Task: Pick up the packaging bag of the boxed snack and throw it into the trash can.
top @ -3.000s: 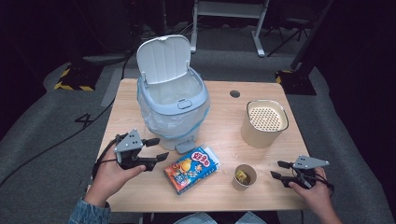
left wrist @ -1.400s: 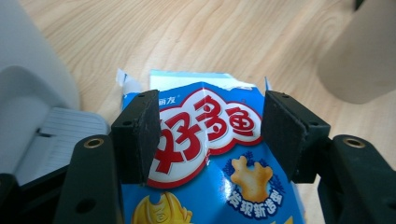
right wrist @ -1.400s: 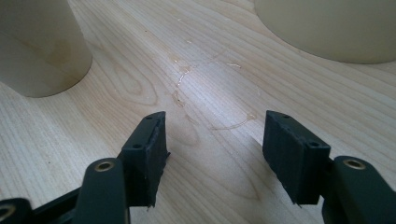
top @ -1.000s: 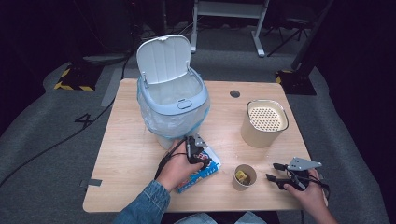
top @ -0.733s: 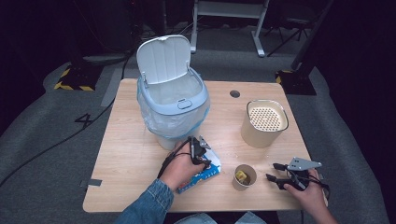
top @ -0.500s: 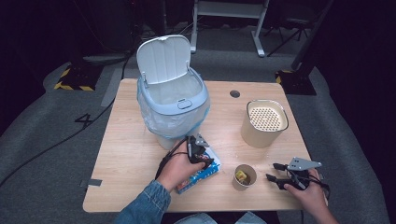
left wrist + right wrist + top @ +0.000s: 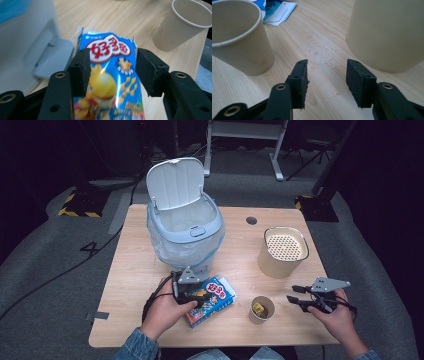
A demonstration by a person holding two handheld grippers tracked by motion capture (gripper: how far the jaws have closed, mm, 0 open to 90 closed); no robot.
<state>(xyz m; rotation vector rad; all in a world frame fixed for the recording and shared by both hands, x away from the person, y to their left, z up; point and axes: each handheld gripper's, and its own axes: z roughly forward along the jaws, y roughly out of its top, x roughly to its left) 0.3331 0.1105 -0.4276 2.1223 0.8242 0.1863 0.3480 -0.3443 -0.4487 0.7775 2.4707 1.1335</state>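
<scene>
- The snack bag [image 7: 212, 299] is lying flat on the tabletop [image 7: 130, 285], just in front of the lidded bin [image 7: 184, 227] at about the 6 o'clock side of the bin's base, with its long axis running roughly from 7 o'clock to 1 o'clock in the high view.
- The left gripper [image 7: 111, 71] is sitting right over the bag, its jaws spread and straddling the bag across its width; in the left gripper view the bag's long axis is running straight away from the camera toward 12 o'clock, so the jaws are lining up square to the narrow dimension (the pads look close to the bag's edges, but whether they are touching the film is hard to tell).
- The left hand [image 7: 162, 312] is the nearer one by far; the right gripper [image 7: 295, 296] is waiting well apart at the 3 o'clock side of the tabletop, jaws spread over bare wood and pinching nothing.
- In the right gripper view, the paper cup [image 7: 239, 40] is standing at about 10 o'clock from those jaws and the tall beige canister [image 7: 387, 32] at about 1 o'clock, neither between them.
- Judging from this, the coming move is turning on closing the left jaws across the bag's width, then lifting toward the open bin at 12 o'clock (the lid is standing upright, so the mouth is looking free).
</scene>
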